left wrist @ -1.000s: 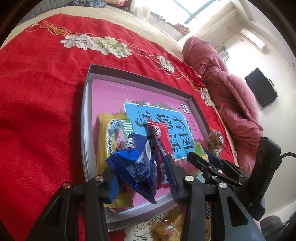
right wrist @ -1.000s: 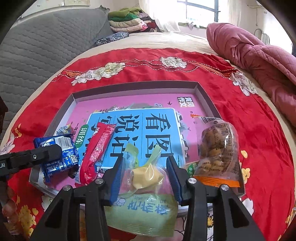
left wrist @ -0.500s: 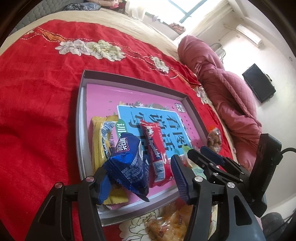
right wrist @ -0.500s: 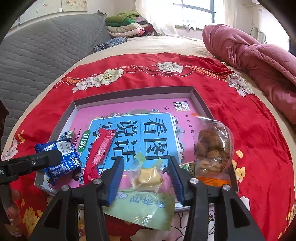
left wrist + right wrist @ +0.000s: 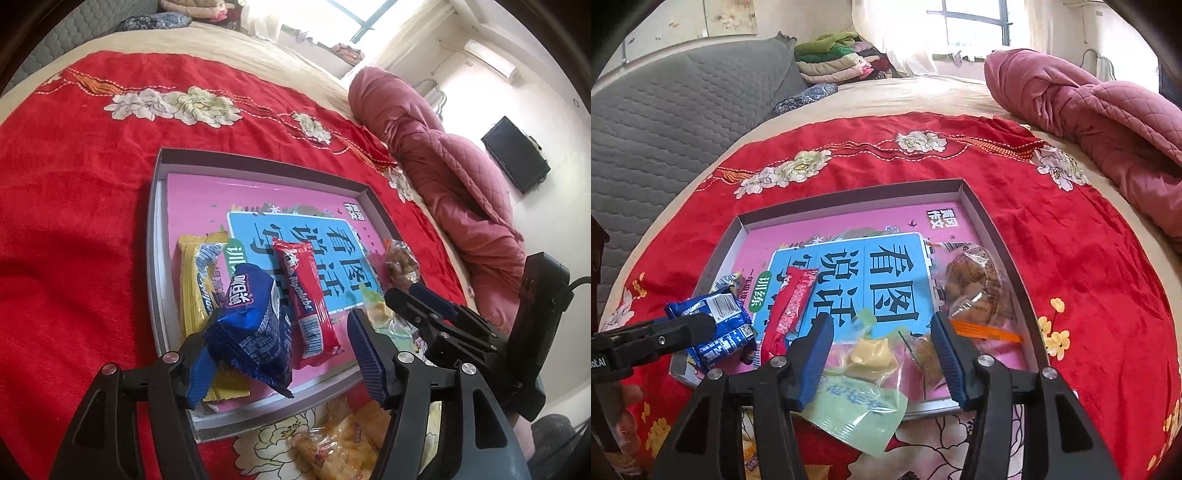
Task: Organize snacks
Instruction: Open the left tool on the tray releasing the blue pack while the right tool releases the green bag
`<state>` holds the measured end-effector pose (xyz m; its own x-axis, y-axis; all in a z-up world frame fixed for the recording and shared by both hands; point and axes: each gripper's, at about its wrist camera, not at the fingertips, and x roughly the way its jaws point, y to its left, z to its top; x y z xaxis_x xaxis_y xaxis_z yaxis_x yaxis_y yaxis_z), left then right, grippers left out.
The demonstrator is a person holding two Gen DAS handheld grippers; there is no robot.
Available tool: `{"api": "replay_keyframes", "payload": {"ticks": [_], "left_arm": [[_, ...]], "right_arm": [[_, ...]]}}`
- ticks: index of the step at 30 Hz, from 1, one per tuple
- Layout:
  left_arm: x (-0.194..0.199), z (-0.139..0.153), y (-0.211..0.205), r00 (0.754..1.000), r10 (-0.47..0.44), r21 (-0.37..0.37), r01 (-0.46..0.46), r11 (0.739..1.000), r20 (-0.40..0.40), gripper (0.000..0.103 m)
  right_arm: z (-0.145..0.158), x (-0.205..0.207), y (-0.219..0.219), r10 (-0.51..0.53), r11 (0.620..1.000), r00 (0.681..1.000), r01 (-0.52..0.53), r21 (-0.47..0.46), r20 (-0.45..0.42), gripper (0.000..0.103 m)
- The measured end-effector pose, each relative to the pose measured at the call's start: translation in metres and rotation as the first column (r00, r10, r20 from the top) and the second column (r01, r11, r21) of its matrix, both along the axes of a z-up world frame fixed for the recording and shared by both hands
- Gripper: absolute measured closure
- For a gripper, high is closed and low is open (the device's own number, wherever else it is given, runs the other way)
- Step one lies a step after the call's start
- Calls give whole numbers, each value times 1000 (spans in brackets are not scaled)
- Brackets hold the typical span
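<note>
blue cookie pack [image 5: 251, 328]: tilted, leaning over the yellow pack [image 5: 197, 284] in the tray [image 5: 153, 258]
red Alpenliebe stick [image 5: 304, 299]: flat, beside it
clear pastry bag [image 5: 866, 373]: overhanging the tray's near rim
brown-snack bag [image 5: 975, 291]: right corner

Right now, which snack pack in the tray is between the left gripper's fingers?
The blue cookie pack: it leans on one finger of the left gripper, whose jaws are opening. The red bar and yellow pack lie flat beyond.

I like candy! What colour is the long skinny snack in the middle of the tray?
Red, with white lettering: the long snack bar. The left wrist view shows it best.
</note>
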<state>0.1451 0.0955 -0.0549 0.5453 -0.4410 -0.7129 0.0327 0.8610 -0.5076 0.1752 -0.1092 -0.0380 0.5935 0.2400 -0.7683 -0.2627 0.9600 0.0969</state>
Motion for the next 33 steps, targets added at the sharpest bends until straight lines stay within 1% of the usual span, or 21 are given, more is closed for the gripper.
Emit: {"api": "replay_keyframes", "payload": {"ticks": [8, 16, 25, 30, 33], "left_arm": [[-3, 7, 3, 1000, 15, 14, -15, 1000, 17, 31], [-6, 15, 7, 999, 23, -18, -22, 1000, 40, 30], [-9, 24, 9, 997, 26, -24, -25, 999, 68, 30], [-11, 28, 10, 996, 31, -31, -28, 999, 80, 30], [-10, 29, 11, 996, 31, -30, -28, 999, 81, 30]], "right_arm": [[8, -3, -4, -9, 1000, 1000, 9, 8, 15, 48], [18, -5, -14, -28, 999, 999, 27, 25, 28, 47], [32, -6, -24, -40, 999, 998, 38, 34, 54, 45], [33, -8, -30, -46, 999, 998, 44, 25, 51, 45], [28, -15, -31, -27, 1000, 999, 27, 1, 32, 45]]}}
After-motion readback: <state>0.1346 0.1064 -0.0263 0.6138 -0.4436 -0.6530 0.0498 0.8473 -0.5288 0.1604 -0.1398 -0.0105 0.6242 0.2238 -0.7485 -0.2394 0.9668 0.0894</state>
